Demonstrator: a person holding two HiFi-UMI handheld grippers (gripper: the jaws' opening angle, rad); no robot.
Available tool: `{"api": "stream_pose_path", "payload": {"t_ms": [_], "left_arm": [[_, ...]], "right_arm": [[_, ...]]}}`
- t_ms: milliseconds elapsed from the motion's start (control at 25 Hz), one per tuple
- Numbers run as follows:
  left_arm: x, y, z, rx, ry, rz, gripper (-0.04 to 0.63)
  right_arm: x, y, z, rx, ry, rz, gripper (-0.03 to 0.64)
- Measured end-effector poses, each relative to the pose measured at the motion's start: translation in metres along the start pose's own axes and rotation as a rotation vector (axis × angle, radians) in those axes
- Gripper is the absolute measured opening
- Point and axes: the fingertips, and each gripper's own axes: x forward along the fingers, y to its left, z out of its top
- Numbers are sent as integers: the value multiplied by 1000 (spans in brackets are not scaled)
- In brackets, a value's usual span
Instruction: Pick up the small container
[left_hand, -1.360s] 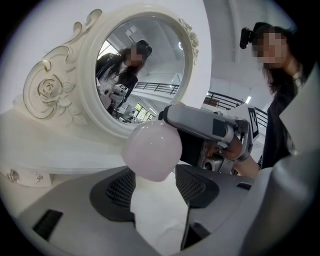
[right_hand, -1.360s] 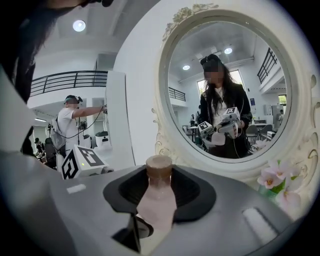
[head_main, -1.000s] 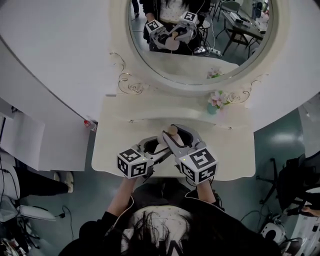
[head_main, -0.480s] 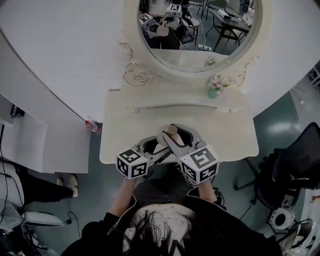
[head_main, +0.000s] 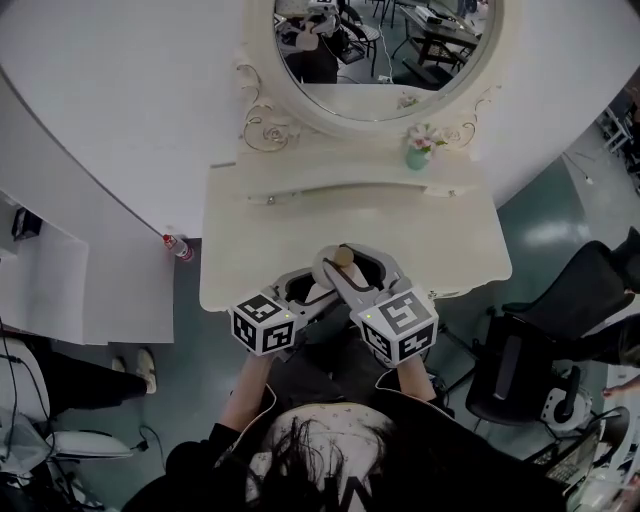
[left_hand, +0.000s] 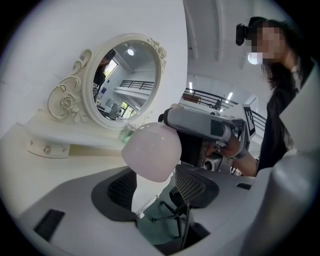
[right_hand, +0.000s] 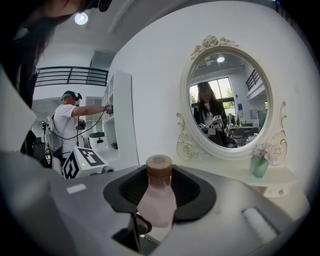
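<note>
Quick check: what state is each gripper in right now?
Left gripper: jaws apart, pink bottle between them; grip cannot be told.
Right gripper: closed on the pink bottle.

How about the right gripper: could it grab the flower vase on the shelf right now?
Probably not: the right gripper holds a pink bottle between its jaws, and the vase stands apart on the shelf.

The bottle (right_hand: 156, 200) is pale pink with a brown cap (right_hand: 159, 166). The left claw (left_hand: 157, 176) and right claw (right_hand: 161, 182) are grey, their cubes (head_main: 398, 325) patterned black-and-white. The table (head_main: 260, 250) and mirror frame (head_main: 262, 130) are cream, the vase (head_main: 416, 157) green.
</note>
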Motion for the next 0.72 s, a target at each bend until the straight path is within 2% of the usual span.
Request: {"api": "stream_pose_path", "payload": {"t_ms": [720], "left_arm": [[18,-27,-15,1,34,-2,232]], "right_arm": [[-33,-9,-11,24,-7,-13,149]]}}
